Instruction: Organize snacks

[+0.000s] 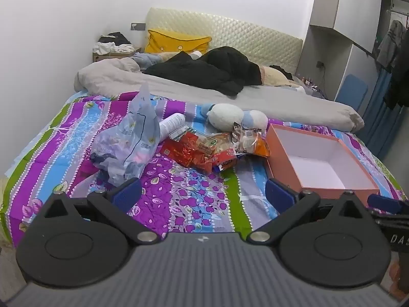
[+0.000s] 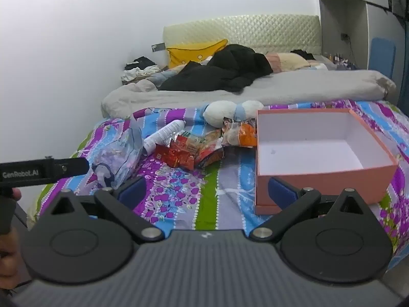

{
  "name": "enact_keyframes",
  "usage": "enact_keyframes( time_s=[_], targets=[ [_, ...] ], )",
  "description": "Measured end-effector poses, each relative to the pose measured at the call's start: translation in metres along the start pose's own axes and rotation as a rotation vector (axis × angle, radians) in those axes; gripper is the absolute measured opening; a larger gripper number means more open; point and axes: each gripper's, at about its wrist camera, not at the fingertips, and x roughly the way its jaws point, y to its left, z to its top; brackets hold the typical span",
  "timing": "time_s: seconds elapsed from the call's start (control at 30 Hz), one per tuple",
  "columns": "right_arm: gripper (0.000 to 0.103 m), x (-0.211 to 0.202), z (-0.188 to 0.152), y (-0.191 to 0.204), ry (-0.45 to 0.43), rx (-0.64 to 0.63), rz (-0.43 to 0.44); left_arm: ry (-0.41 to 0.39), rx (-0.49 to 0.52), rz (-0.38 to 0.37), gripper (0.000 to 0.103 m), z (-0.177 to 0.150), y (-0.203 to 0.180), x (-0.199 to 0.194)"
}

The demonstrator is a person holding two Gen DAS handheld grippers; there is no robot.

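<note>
A pile of red and orange snack packets [image 1: 209,151] [image 2: 196,148] lies on the purple floral bedspread. An open, empty pink box [image 1: 319,163] [image 2: 317,153] with a white inside sits to their right. A translucent blue plastic bag [image 1: 130,143] [image 2: 120,153] holding items stands to the left, with a white bottle [image 1: 171,125] [image 2: 163,134] lying behind it. My left gripper [image 1: 203,194] is open and empty, hovering over the bed's near edge. My right gripper [image 2: 207,189] is open and empty, its right finger in front of the box's near wall.
A white and blue plush toy [image 1: 235,117] [image 2: 230,112] lies behind the snacks. A grey duvet [image 1: 204,89], black clothing [image 1: 212,71] and a yellow pillow [image 1: 176,42] fill the far half of the bed. The left gripper's body [image 2: 43,170] shows at the right wrist view's left edge.
</note>
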Motion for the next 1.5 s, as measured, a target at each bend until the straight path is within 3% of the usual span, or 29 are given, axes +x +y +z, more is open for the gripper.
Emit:
enact_keyframes(
  time_s=[0.87,1.5],
  targets=[
    [0.103,0.006,-0.005,-0.005,0.026,0.005,-0.035,0.02,-0.008,-0.037,0.103,0.003,0.003,-0.001],
    [0.103,0.004,-0.012,-0.01,0.031,0.02,-0.045,0.029,0.005,-0.023,0.103,-0.001,0.001,0.001]
  ],
)
